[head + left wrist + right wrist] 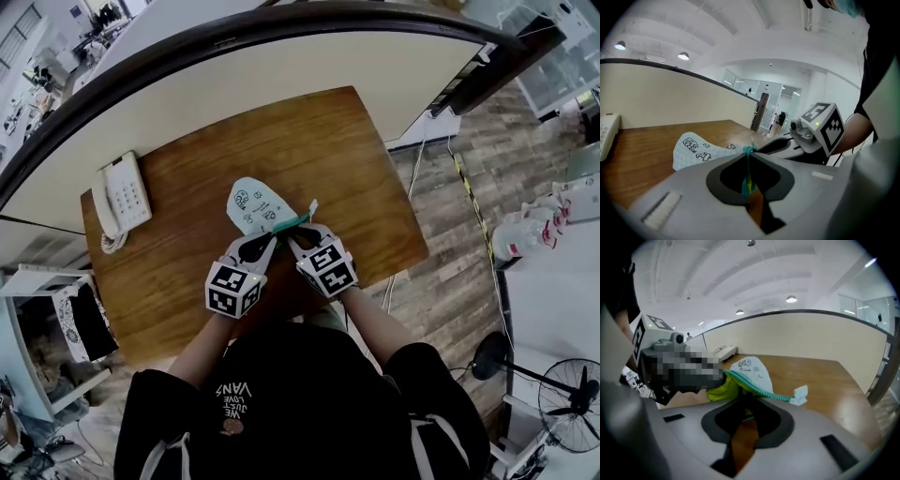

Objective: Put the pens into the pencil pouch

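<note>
Pale blue with small black cartoon prints, the pencil pouch (253, 202) was held between our two tools over the brown wooden surface (187, 281), near its front edge. From the head view we saw only that both tools met the pouch's near end, the left tool (268, 240) just beside the right tool (298, 242). The left gripper view showed more: that tool's jaws were pressed together on the teal zipper (748, 171), which ran upright between them. The right gripper view alone showed the yellow-green lining (722, 391) of the opened mouth and a pale pull tab (800, 395) at the zipper's end; that tool's jaws pinched the pouch's edge. A white telephone (120, 199) sat well apart, at the surface's left.
</note>
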### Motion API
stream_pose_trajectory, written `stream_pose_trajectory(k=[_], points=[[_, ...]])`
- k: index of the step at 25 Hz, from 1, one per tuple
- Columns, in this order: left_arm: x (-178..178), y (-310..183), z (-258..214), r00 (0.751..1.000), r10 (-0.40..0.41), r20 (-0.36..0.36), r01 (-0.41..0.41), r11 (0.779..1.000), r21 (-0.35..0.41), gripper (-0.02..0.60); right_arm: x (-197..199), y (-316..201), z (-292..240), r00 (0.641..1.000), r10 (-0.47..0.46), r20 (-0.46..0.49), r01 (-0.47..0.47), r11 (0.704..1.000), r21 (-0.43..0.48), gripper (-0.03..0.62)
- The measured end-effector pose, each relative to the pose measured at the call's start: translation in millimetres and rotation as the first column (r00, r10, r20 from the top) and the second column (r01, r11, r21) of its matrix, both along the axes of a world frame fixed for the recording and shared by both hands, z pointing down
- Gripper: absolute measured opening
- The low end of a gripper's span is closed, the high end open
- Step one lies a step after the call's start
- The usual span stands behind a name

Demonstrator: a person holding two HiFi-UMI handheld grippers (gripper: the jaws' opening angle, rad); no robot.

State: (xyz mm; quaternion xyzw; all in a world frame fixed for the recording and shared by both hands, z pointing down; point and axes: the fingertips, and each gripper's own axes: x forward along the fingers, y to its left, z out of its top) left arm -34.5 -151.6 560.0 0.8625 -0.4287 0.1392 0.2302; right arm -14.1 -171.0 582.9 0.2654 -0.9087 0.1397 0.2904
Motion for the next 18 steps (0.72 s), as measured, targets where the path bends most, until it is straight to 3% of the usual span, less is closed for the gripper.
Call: stream_pose_trajectory(k=[4, 7, 12, 18], points=[[-4, -4, 0, 0.999, -0.021, -0.024, 0.021, 1.0, -0.008, 0.028, -15, -14, 2, 1.0, 0.008, 0.025, -0.008, 1.0, -0.004, 0.066], [-8, -11, 3, 0.999, -0.038, -0.023, 0.038, 0.999, -0.017, 0.028, -18, -16, 4, 0.999, 0.014, 0.032, -0.014, 1.0, -0.017, 0.108], [-13, -21, 15, 0.999, -0.048, -0.003, 0.047, 0.998, -0.035, 0.028, 1, -7, 3, 0.998, 0.057, 0.032, -0.056, 0.998, -0.031, 0.117], [-22, -29, 30, 0.998, -0.054, 0.016, 0.055, 0.997, -0.055, 0.029, 34, 14, 7, 0.981, 0.188, 0.048, -0.184, 0.979, -0.088, 0.117]])
